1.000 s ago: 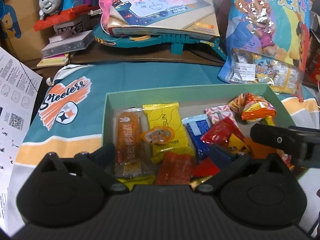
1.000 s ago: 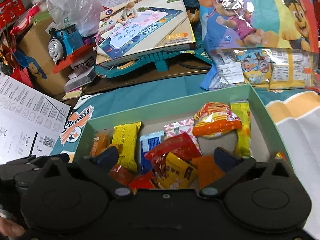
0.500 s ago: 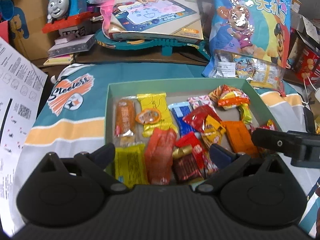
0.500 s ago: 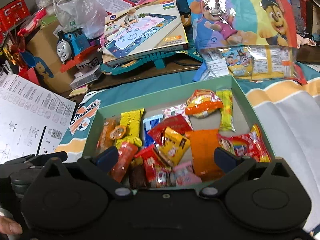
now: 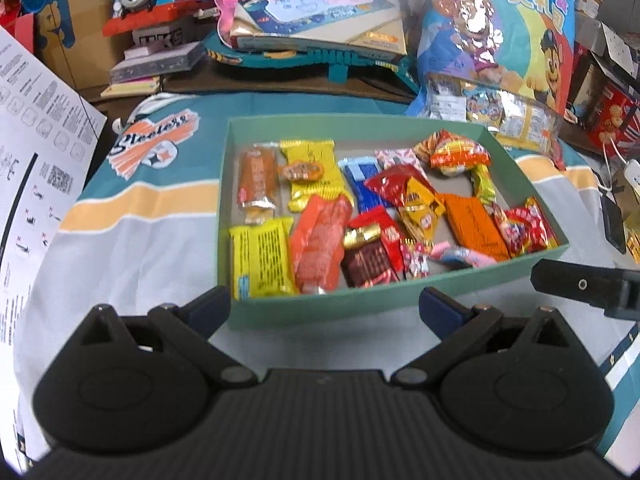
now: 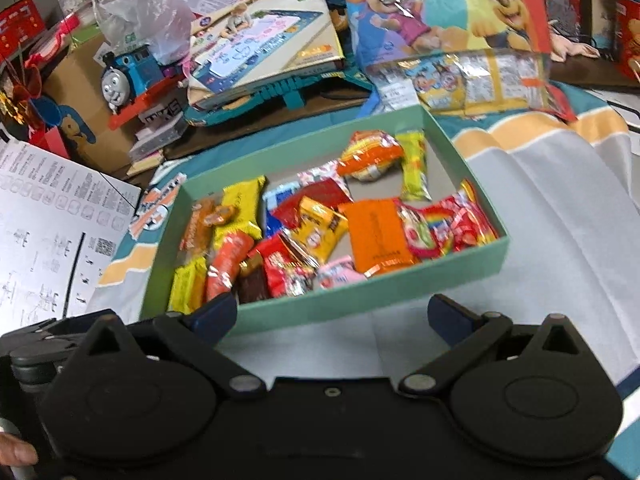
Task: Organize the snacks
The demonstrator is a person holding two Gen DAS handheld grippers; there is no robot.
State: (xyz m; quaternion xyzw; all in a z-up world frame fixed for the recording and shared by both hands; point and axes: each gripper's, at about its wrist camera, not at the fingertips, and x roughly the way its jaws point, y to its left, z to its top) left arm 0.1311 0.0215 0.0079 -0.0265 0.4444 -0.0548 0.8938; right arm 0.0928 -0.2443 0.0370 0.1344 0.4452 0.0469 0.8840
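A: From the left wrist, what shows?
B: The left gripper (image 5: 324, 306) has its fingers spread wide, holding nothing, just short of the near wall of the green box (image 5: 320, 304). The box sits on a teal, orange and white cloth (image 5: 132, 240) and is full of wrapped snacks: a yellow packet (image 5: 262, 262) in the near left corner, an orange packet (image 5: 474, 226) further right.

A: And the right wrist?
B: The right gripper (image 6: 332, 316) is likewise spread and empty, near the same wall (image 6: 360, 300). A toy train (image 6: 128, 74) stands behind the box.
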